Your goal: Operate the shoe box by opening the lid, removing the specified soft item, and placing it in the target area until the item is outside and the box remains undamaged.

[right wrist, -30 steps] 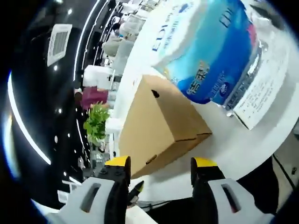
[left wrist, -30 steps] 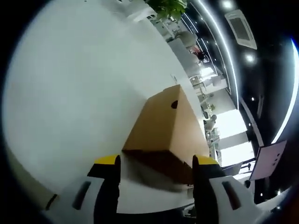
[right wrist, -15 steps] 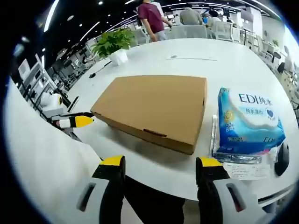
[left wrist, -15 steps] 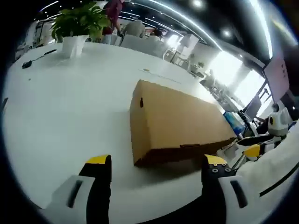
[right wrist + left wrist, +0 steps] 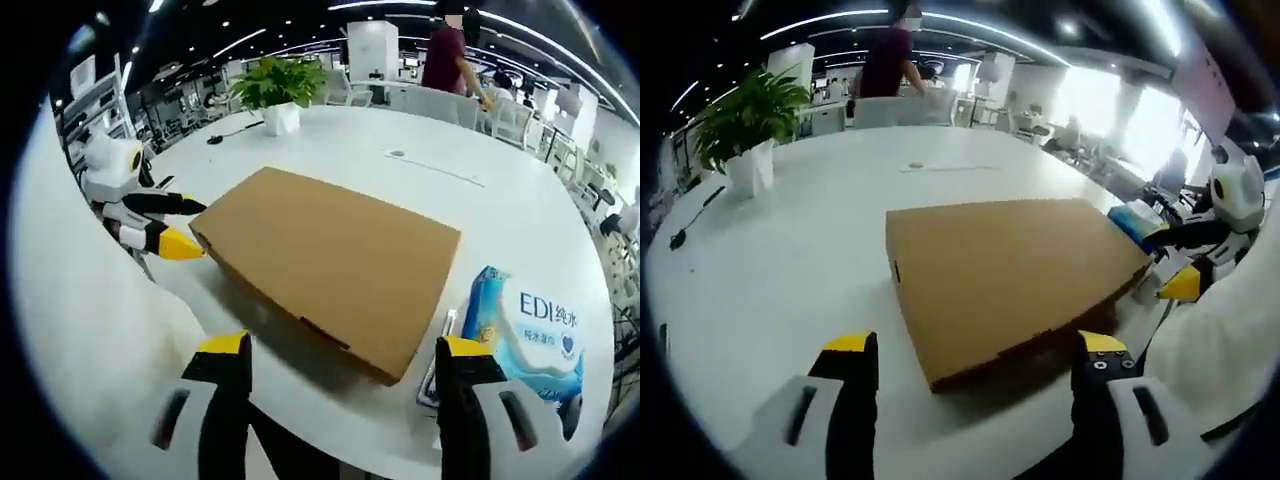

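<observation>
left gripper (image 5: 965, 350): jaws wide, empty, frame bottom | right gripper (image 5: 345, 355): jaws wide, empty | shoe box (image 5: 1010, 275): lid shut, frame centre on white table (image 5: 790, 260), just ahead of both, long axis running left-right between them | neither clearly nearer

Bright ceiling strips, window glare at right, soft blur, strong fisheye bending at edges

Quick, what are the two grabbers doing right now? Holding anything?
Left gripper: open, holding nothing, in front of the closed box.
Right gripper: open, holding nothing too.
</observation>
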Action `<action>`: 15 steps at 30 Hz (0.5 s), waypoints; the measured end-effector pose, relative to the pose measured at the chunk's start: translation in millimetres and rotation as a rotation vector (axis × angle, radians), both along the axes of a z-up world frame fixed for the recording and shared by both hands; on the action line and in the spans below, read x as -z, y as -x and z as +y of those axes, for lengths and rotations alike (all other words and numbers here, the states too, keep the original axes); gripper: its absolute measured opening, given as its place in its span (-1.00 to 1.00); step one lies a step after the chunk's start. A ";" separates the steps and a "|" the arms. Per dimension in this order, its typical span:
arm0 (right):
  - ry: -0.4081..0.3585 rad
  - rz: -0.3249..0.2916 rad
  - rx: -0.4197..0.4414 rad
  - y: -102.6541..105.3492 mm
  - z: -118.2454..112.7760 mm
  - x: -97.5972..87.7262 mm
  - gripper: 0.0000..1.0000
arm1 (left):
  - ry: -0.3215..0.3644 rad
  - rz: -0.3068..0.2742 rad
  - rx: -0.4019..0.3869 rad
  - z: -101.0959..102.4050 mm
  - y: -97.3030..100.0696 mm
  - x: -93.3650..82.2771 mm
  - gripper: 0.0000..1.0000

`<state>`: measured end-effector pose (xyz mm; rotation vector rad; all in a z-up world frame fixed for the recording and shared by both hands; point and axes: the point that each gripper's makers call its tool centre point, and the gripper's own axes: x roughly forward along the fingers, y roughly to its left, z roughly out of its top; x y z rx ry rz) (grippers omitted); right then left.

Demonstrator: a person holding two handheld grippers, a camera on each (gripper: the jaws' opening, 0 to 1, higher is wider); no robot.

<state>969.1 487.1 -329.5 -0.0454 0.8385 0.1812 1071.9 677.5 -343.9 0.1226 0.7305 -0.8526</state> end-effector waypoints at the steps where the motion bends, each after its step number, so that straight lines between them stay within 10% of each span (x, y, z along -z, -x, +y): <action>1: 0.009 -0.002 -0.009 -3.2 -1.1 0.2 0.56 | -0.009 -0.015 0.008 -1.7 -0.6 -2.3 0.52; 15: 0.078 0.011 -0.097 -26.7 -5.5 17.0 0.69 | -0.118 -0.091 0.164 -6.7 -2.1 12.1 0.57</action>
